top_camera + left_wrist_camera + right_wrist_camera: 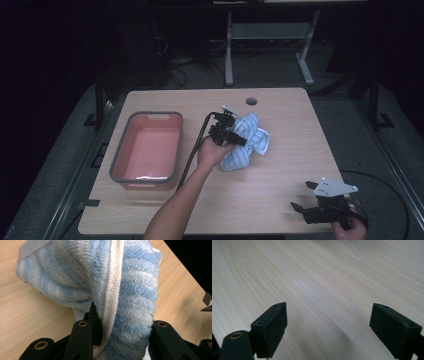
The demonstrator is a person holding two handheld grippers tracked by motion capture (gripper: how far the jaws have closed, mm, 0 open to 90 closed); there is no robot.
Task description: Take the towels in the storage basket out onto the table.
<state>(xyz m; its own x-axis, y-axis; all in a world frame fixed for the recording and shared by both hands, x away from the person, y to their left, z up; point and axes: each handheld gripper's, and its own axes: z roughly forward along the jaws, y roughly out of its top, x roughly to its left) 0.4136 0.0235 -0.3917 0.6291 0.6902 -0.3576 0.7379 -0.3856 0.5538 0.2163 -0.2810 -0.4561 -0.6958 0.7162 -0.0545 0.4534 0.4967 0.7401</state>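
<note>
One pink tub (131, 131), nothing inside

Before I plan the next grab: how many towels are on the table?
1: a crumpled blue-and-white striped terry towel at mid-table, right of the red plastic bin, pinched in the left gripper. Its folds could hide another.

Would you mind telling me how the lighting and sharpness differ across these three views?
High view: dim, the room black beyond the table, a small glare at the pink tub's near edge. Left gripper view: bright, the striped towel crisp in its pile, the left tongs soft at the bottom. Right gripper view: even light on the wood grain, a faint shadow between the right tongs.
</note>
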